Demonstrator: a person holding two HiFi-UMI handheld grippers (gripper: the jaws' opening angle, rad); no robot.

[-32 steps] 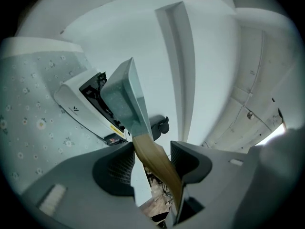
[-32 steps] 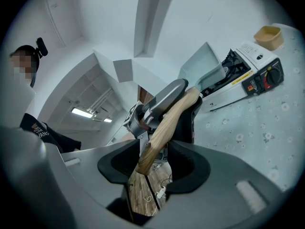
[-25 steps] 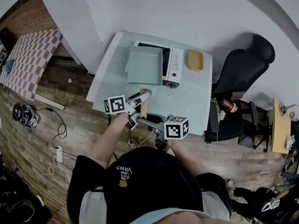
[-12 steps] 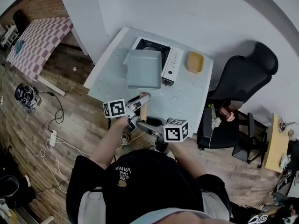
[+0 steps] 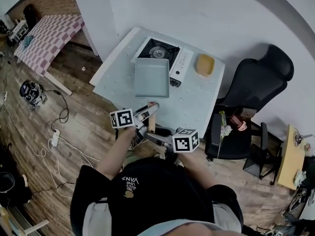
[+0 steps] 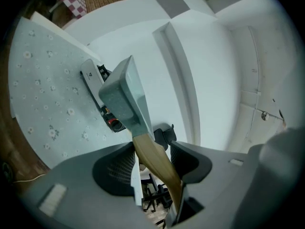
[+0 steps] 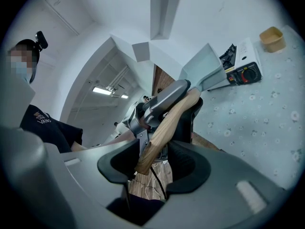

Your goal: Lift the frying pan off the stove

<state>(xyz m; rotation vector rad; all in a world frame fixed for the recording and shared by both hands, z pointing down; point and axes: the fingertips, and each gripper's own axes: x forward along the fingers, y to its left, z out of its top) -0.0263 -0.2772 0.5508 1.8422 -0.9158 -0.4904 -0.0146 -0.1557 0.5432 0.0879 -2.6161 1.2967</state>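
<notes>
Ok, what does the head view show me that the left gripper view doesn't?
Head view only: the burner seen from above, the yellow bowl beside the stove, and the right gripper at the handle's end. Left gripper view only: close up, the left gripper's tongs closed on the wooden handle. Both: the frying pan, held off the stove, and the flower-print table.

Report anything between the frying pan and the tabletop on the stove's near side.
Nothing visible does. The frying pan, its wooden handle between the jaws of the left gripper and right gripper, hangs by the near edge of the stove; the table there is bare, the yellow bowl well to the right.
</notes>
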